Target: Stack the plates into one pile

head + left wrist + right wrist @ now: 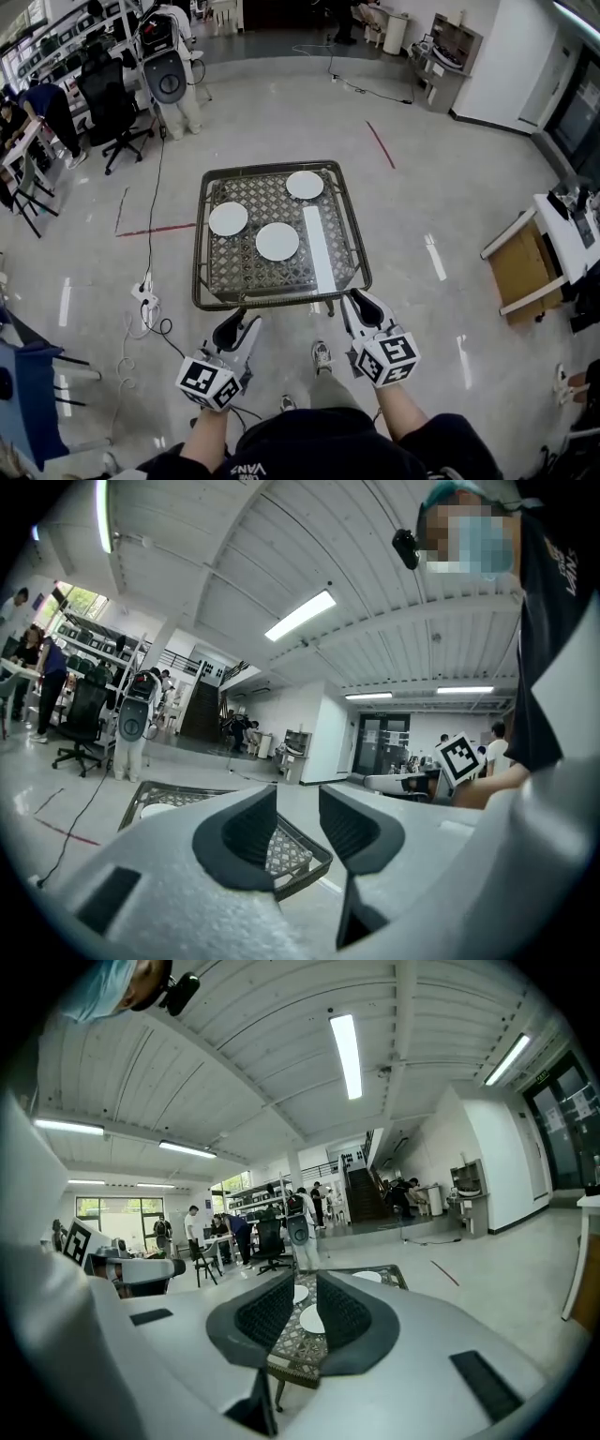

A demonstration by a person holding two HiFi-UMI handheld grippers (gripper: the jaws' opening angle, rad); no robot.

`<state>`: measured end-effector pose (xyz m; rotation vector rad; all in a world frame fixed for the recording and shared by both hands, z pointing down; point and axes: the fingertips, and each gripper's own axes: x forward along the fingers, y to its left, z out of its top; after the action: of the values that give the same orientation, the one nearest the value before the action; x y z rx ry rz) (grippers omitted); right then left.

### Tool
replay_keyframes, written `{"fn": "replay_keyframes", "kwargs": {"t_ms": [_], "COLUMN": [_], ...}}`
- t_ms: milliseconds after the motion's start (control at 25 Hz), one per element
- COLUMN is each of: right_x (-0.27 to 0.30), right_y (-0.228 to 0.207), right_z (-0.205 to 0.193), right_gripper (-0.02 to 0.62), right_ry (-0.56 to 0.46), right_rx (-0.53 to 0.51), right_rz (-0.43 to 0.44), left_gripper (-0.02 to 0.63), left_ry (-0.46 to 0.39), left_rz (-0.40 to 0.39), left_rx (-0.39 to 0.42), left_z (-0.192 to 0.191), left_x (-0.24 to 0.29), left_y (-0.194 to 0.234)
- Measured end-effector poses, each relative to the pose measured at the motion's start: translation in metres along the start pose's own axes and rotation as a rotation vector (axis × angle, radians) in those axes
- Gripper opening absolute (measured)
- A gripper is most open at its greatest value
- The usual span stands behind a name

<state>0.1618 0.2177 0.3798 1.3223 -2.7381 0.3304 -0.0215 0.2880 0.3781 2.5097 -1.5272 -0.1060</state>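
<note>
Polished grey floor runs all round the low metal counter (pixel 199 246) with its lattice top. On that top your three white plates lie apart, none resting on another. The far plate (pixel 305 185) is near the back right corner, the left plate (pixel 229 218) is towards the left side, and the near plate (pixel 277 241) is about the middle. A long white strip (pixel 319 248) lies flat just right of the near plate. No part of the pile is built yet. As I judge it, all the stacking is left to do: two plates to be lifted onto a third.

Your left hand-held gripper (pixel 240 326) is just off the counter's near edge, jaws partly apart with nothing between them; its own view shows only the counter's corner through the gap. Your right hand-held gripper (pixel 361 302) is at the near edge too, jaws a narrow way apart and empty, with the plates showing beyond them. Neither touches a plate. The near plate looks the closest one for you to start with
</note>
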Motion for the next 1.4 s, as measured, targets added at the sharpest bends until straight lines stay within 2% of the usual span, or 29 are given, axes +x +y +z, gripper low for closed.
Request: {"fn": "replay_keyframes", "kwargs": {"t_ms": [200, 320, 480, 680, 880, 1120, 1400], "right_x": [0.041, 0.066, 0.098, 0.129, 0.158, 0.187, 0.241], "right_y": [-0.033, -0.059, -0.089, -0.129, -0.152, -0.153, -0.119], "right_z": [0.009, 0.014, 0.016, 0.008, 0.0, -0.031, -0.06], "right_gripper": [0.094, 0.126, 0.132, 0.172, 0.172, 0.172, 0.172], "right_ry": [0.025, 0.046, 0.081, 0.124, 0.174, 0.245, 0.308], "right_rx": [0.015, 0.008, 0.01, 0.054, 0.089, 0.133, 0.128], "right_rz": [0.04, 0.066, 0.102, 0.134, 0.163, 0.187, 0.23], "left_gripper": [0.186, 0.19, 0.19, 0.212, 0.212, 0.212, 0.212], "left_ry": [0.016, 0.022, 0.019, 0.023, 0.057, 0.096, 0.132], "left_rz": [0.032, 0.064, 0.119, 0.167, 0.209, 0.266, 0.305], "left_rx": [-0.021, -0.027, -0.055, -0.073, -0.073, -0.113, -0.185], "left_z": [0.004, 0.006, 0.005, -0.004, -0.011, -0.033, -0.055], "left_x": [0.043, 0.072, 0.106, 0.145, 0.168, 0.167, 0.162], "left_y": [0.014, 0.022, 0.037, 0.048, 0.065, 0.097, 0.159]}}
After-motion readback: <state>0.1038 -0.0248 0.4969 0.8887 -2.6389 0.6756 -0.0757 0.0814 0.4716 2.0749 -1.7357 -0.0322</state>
